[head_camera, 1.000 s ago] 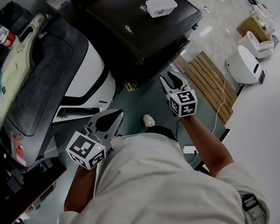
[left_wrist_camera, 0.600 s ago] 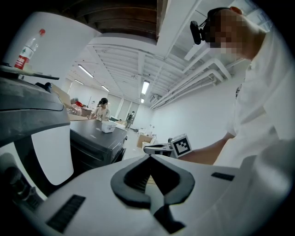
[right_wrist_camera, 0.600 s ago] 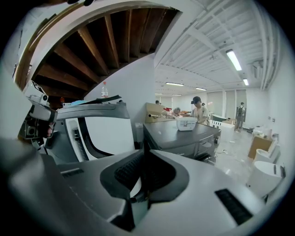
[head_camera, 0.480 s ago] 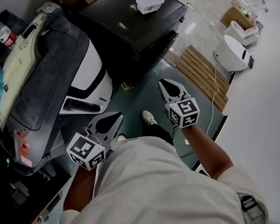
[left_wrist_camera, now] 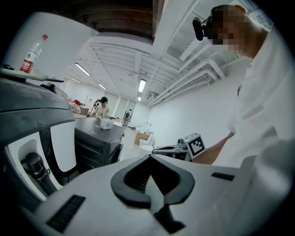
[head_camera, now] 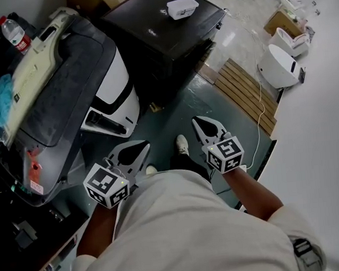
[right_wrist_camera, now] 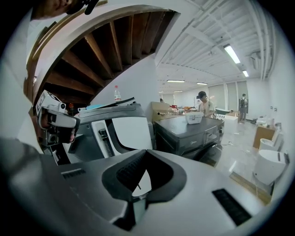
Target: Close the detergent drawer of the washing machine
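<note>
A washing machine [head_camera: 65, 94] stands on the floor [head_camera: 173, 111] at the left. A water bottle [head_camera: 14, 33] and a blue cloth [head_camera: 2, 99] lie on its grey top. The detergent drawer [head_camera: 105, 122] shows as a long dark strip low on the machine's white front. I cannot tell whether it sits flush.

Just right of that front, the left gripper [head_camera: 141, 146] hangs in the air before the person [head_camera: 189, 230]. It touches neither the machine nor the drawer. Its jaws are pressed together and hold nothing.

Behind it, a dark cabinet [head_camera: 148, 27] stands beside the machine, with a white box [head_camera: 182, 7] on its top.

The right gripper [head_camera: 199, 122] is held over the bare floor, apart from the machine. Its jaws have just been closing; now they are clenched tip to tip, with nothing between them.

Further right, wooden slats [head_camera: 245, 93] lie on the floor, and white units [head_camera: 277, 66] stand beyond them.
</note>
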Demonstrator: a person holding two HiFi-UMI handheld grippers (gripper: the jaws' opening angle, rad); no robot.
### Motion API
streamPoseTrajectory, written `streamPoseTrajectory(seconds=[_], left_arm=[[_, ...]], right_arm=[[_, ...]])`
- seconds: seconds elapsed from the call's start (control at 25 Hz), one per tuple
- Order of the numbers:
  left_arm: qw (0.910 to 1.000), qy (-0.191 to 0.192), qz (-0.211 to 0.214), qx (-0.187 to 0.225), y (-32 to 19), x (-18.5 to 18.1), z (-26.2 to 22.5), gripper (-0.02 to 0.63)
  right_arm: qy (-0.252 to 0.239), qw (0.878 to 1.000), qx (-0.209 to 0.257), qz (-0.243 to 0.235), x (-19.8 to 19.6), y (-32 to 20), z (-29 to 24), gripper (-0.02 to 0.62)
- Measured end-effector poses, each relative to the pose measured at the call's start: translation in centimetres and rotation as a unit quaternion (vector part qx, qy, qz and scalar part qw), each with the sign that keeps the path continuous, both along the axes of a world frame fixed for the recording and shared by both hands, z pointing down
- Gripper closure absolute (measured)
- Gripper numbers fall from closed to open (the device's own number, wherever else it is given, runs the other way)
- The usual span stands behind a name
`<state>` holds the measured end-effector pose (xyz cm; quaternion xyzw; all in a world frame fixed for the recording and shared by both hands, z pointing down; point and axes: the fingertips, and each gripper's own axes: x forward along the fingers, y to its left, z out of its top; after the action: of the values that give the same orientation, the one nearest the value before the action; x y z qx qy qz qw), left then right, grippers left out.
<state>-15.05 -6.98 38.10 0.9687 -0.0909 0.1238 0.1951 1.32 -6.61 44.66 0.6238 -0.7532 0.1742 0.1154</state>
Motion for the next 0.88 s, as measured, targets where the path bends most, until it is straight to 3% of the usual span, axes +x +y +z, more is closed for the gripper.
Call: streamPoseTrajectory(seconds=[0.88], left_arm=[[1.0000,-0.002,0.002,0.005,2.2,-2.6,0.3,0.612]], right_arm=[[0.001,0.999,0.011,-0.031,-4.5,3.5,-2.0,0.591]])
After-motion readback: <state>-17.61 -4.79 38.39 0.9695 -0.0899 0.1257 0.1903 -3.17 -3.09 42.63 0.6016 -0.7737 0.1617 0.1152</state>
